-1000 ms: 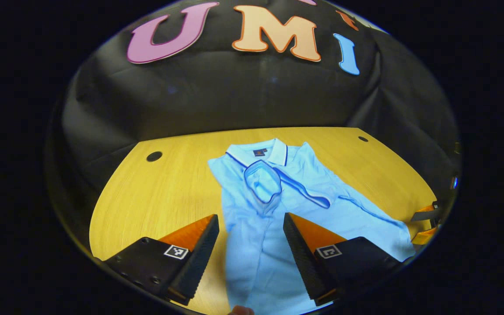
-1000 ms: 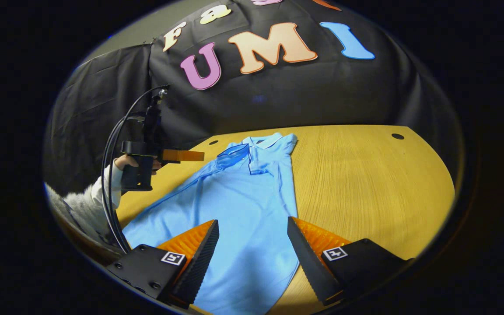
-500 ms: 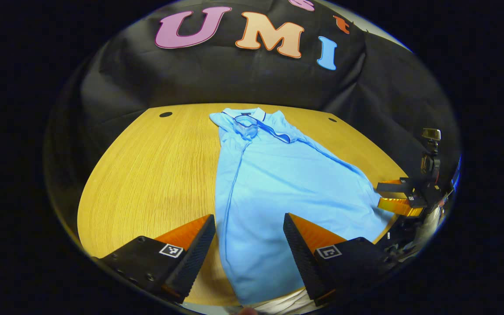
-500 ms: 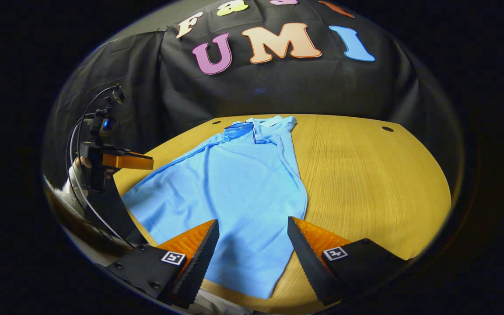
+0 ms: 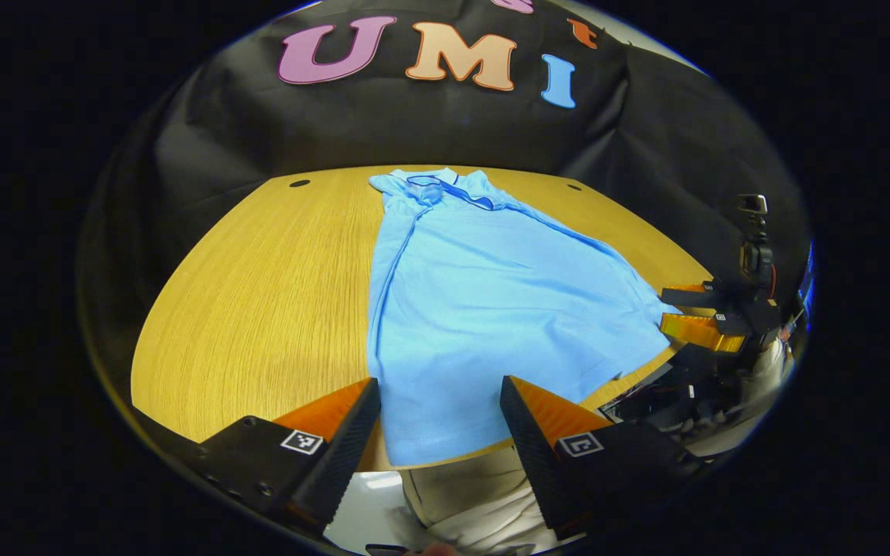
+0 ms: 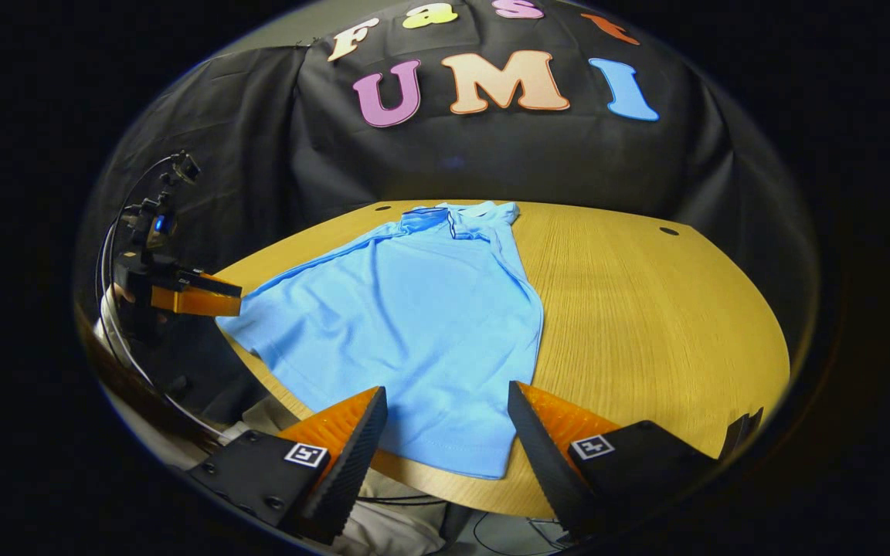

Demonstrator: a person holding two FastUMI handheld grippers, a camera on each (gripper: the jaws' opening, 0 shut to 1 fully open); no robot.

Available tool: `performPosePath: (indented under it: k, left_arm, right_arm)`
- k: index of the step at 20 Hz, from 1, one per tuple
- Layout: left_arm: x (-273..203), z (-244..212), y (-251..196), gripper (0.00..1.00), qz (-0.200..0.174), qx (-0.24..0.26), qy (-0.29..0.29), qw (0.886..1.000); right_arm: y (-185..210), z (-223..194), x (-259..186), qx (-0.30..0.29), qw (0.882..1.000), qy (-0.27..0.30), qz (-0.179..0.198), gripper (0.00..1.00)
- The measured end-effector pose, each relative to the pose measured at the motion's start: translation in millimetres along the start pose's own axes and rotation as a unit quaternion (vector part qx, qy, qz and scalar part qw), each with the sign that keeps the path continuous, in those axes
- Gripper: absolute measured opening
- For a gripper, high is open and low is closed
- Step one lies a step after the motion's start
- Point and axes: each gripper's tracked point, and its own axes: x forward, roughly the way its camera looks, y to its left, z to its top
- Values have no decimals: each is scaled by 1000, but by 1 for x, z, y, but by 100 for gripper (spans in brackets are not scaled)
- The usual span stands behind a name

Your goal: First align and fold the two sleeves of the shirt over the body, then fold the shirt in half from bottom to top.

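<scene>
The shirt (image 5: 484,309) lies flat on the tabletop (image 5: 259,293), collar (image 5: 429,185) at the far end near the booth's black cloth wall and hem (image 6: 445,455) at the near edge, closest to me. It is light blue. Both sleeves are folded in over the body, so the outline is a long panel that widens toward the hem. In the left gripper view, my left gripper (image 5: 439,432) is positioned off the near edge of the tabletop, over the shirt's bottom hem; its jaws are spread apart with nothing between them and make no contact with the fabric. In the right gripper view, my right gripper (image 6: 445,444) is likewise positioned at the near edge, above the other bottom corner of the hem; its jaws are also spread apart, holding nothing and clear of the fabric. Each view shows the other unit farther off: the right gripper appears at the right of the left gripper view, beside the shirt's edge, and the left gripper appears at the left of the right gripper view, with cables (image 6: 109,255) looping behind it. Two round holes (image 5: 300,183) sit in the tabletop near its far edge, one on each side of the collar. Light-coloured clothing (image 5: 484,502) of the person is visible below the tabletop edge.
</scene>
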Motion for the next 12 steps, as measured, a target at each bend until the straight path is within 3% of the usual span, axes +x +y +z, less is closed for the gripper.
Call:
performPosePath:
  k: [5, 8, 9, 10, 12]
  left_arm:
    - [5, -16, -6, 95, 11, 39, 15, 999]
    - [5, -16, -14, 89, 1, 52, 11, 999]
    - [6, -16, -15, 82, -3, 50, 6, 999]
    - [7, -14, -17, 82, -8, 51, 3, 999]
    - [9, -13, -22, 66, -16, 54, 1, 998]
  right_arm:
    - [3, -1, 4, -21, 1000, -7, -2, 98]
    - [5, 1, 7, -22, 1000, -6, 6, 95]
    - [8, 2, 10, -19, 1000, -5, 8, 88]
    - [8, 2, 12, -19, 1000, -6, 9, 84]
    - [14, 3, 14, -18, 1000, -3, 18, 70]
